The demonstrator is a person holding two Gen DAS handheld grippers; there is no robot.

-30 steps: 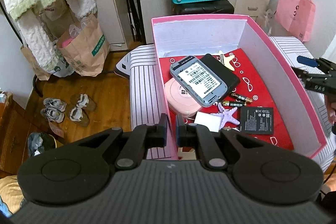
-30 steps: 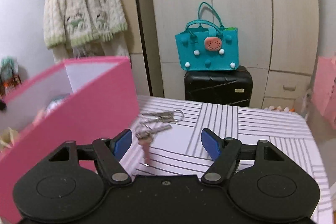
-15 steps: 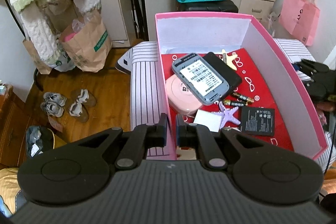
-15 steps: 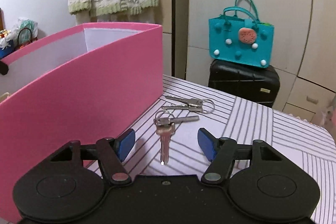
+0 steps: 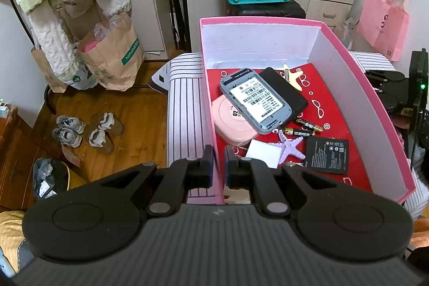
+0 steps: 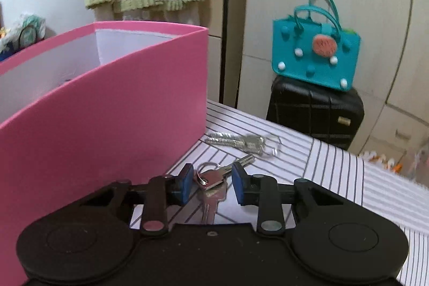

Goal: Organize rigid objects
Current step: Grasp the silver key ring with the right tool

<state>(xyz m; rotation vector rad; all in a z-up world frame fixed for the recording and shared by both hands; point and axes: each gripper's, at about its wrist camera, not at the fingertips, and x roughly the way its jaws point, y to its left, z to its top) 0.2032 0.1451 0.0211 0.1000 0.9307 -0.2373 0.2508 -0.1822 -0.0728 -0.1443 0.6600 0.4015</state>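
Observation:
My left gripper (image 5: 219, 160) is shut on the near left wall of the pink box (image 5: 207, 87). Inside lie a grey phone case (image 5: 254, 99), a pink round case (image 5: 232, 122), two batteries (image 5: 303, 126), a purple starfish (image 5: 291, 148) and a flat black battery (image 5: 327, 155). My right gripper (image 6: 211, 180) is open, low over the striped table, with a pink-headed key bunch (image 6: 211, 180) between its blue pads (image 6: 185, 182). A second silver key bunch (image 6: 238, 142) lies further on. The pink box (image 6: 107, 103) stands to its left.
The box sits on a striped tabletop (image 6: 335, 173). A teal bag (image 6: 316, 52) rests on a black suitcase (image 6: 316, 111) by the wardrobe behind. Paper bags (image 5: 112, 58) and shoes (image 5: 88, 130) stand on the wooden floor at the left.
My right gripper has moved forward and down over the pink-headed keys and its fingers have narrowed around them. My left gripper keeps its hold on the box wall.

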